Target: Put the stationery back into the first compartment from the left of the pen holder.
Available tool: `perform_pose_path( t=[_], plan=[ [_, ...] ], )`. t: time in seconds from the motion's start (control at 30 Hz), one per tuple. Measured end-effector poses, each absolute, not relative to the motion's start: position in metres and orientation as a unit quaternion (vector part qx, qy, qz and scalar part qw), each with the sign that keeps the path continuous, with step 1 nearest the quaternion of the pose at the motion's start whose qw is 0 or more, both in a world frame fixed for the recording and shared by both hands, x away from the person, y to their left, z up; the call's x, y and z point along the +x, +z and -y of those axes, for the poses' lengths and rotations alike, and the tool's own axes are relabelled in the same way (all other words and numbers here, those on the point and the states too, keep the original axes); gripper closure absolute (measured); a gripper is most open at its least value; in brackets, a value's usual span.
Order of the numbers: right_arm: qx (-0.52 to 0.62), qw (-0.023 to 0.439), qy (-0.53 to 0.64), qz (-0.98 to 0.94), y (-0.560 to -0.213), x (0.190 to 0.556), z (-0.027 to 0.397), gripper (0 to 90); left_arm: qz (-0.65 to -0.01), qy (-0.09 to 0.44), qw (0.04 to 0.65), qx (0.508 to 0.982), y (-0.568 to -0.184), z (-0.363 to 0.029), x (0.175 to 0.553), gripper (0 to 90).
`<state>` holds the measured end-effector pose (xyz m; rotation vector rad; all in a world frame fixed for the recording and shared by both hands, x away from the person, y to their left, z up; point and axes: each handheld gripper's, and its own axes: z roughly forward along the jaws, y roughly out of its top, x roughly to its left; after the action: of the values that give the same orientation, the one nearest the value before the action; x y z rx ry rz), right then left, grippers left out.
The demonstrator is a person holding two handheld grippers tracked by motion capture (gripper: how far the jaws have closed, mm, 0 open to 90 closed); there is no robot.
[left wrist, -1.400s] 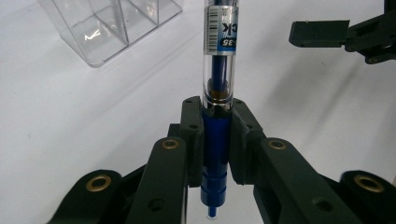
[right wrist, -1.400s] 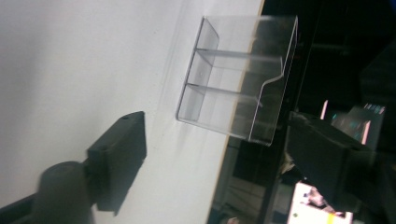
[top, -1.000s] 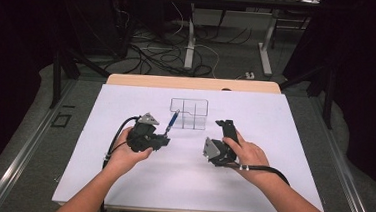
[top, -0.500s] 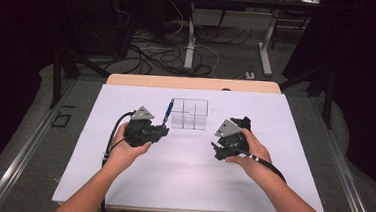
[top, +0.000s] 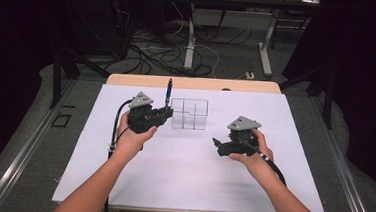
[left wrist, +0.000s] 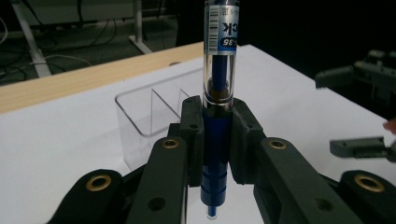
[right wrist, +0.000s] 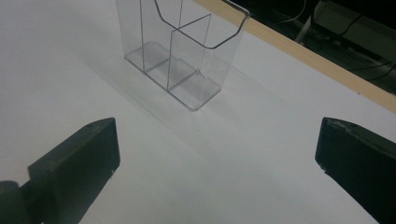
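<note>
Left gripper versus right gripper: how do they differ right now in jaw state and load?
The left gripper has its jaws clamped on a blue pen held upright; the right gripper has its jaws spread wide with nothing between them. In the high view the left gripper sits close beside the clear organizer, while the right gripper is farther from it. Both are hand-held above the white table.

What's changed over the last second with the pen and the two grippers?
The left gripper, jaws clamped on the blue pen, has lifted and swung the pen upright beside the clear organizer. The right gripper has drifted rightward, away from the organizer, its jaws wide open with nothing between them. The organizer stays where it was on the white table, with no pen in it yet.
</note>
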<state>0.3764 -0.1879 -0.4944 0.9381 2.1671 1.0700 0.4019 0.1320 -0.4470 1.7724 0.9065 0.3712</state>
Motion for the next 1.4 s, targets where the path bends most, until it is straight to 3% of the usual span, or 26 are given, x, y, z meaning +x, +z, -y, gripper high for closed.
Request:
perform_pose_path(
  t=[0.5, 1.4],
  plan=[
    [0.375, 0.256, 0.434, -0.778, -0.497, 0.374, 0.195, 0.0, -0.392, 0.177, 0.527, 0.733, -0.436, -0.114, 0.437, 78.7],
    [0.417, 0.229, 0.439, -0.762, -0.512, 0.374, 0.207, 0.0, -0.432, 0.193, 0.499, 0.726, -0.469, -0.089, 0.468, 78.7]
  ],
)
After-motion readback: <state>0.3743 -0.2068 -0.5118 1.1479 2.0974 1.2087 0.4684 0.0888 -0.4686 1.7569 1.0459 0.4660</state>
